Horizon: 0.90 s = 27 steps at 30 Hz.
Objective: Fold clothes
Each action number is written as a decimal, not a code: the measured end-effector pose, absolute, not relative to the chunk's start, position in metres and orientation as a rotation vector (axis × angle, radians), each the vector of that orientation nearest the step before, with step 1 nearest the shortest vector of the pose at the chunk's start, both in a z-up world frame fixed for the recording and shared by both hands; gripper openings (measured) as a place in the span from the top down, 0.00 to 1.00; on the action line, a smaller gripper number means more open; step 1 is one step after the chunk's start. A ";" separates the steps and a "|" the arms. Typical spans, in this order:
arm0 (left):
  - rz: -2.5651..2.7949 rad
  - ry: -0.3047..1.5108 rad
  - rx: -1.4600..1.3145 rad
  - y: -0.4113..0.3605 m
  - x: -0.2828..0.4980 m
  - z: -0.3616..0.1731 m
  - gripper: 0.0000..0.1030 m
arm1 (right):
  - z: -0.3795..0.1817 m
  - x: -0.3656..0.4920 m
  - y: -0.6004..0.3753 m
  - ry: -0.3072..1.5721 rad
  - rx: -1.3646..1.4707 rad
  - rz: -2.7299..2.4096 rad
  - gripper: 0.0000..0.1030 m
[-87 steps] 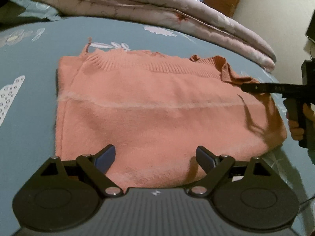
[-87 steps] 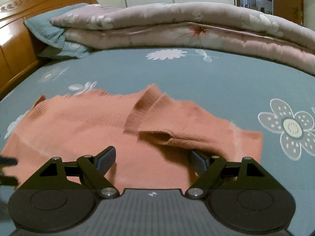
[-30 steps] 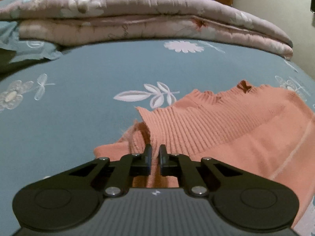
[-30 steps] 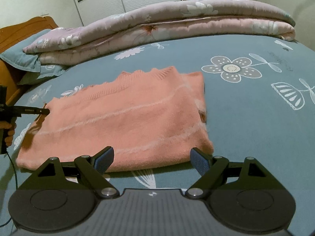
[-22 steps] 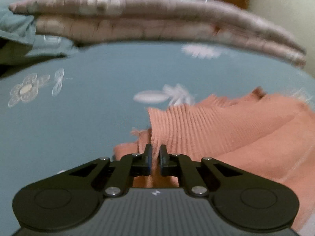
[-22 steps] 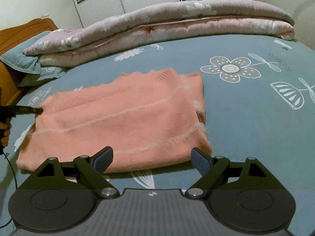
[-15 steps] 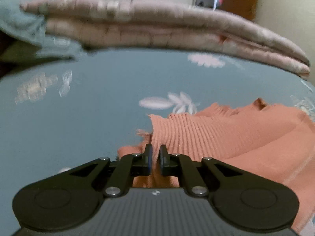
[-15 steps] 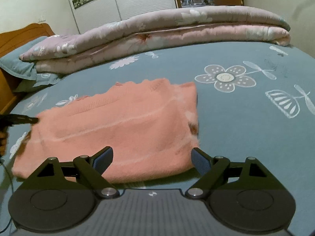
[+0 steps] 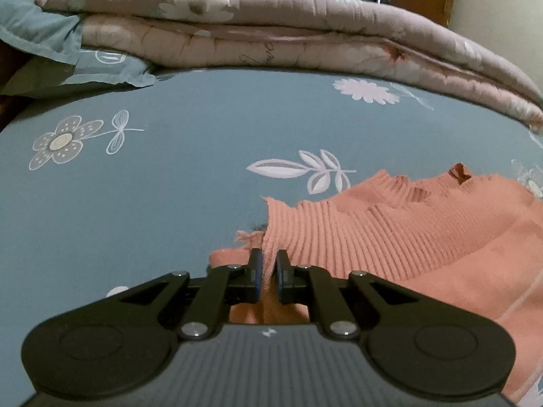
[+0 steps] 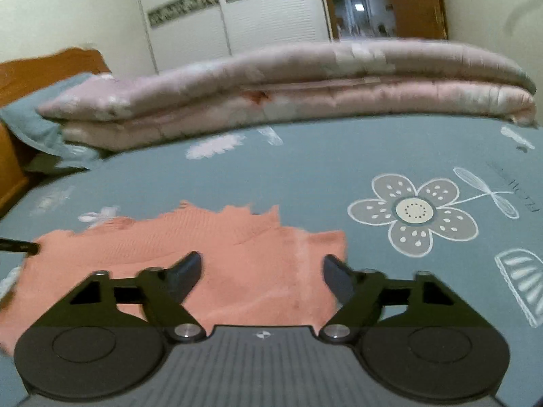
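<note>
While my left gripper pinches the ribbed corner of the one salmon sweater, the garment runs away rightward, long axis left to right across the bedsheet. Over its right end hovers my right gripper, jaws spread, holding nothing.

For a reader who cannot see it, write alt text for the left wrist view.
The left gripper has its fingers shut on the ribbed edge of a salmon sweater lying on a teal floral bedsheet. A folded pink quilt lies behind.
</note>
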State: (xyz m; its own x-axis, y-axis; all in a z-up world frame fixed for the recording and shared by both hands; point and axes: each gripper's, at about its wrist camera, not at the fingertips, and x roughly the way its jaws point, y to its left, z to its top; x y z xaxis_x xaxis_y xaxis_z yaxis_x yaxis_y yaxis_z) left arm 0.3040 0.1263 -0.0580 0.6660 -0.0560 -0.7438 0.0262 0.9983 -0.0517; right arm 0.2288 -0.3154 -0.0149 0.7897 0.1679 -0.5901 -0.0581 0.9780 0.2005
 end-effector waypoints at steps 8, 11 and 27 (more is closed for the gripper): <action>-0.019 0.866 -0.037 0.121 0.307 -0.068 0.91 | -0.048 0.271 -0.335 0.758 0.324 0.205 0.67; -0.015 0.872 -0.027 0.119 0.307 -0.067 0.91 | -0.043 0.267 -0.333 0.736 0.325 0.179 0.86; -0.091 0.748 0.085 0.111 0.246 -0.029 0.74 | -0.022 0.236 -0.313 0.671 0.135 0.034 0.58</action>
State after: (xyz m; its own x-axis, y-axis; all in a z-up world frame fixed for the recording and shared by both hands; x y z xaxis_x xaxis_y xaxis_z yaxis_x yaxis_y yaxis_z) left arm 0.2457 0.1108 -0.0289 0.7292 -0.0522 -0.6823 0.1128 0.9926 0.0447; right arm 0.2359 -0.3125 -0.0222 0.7833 0.0752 -0.6171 0.0121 0.9906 0.1361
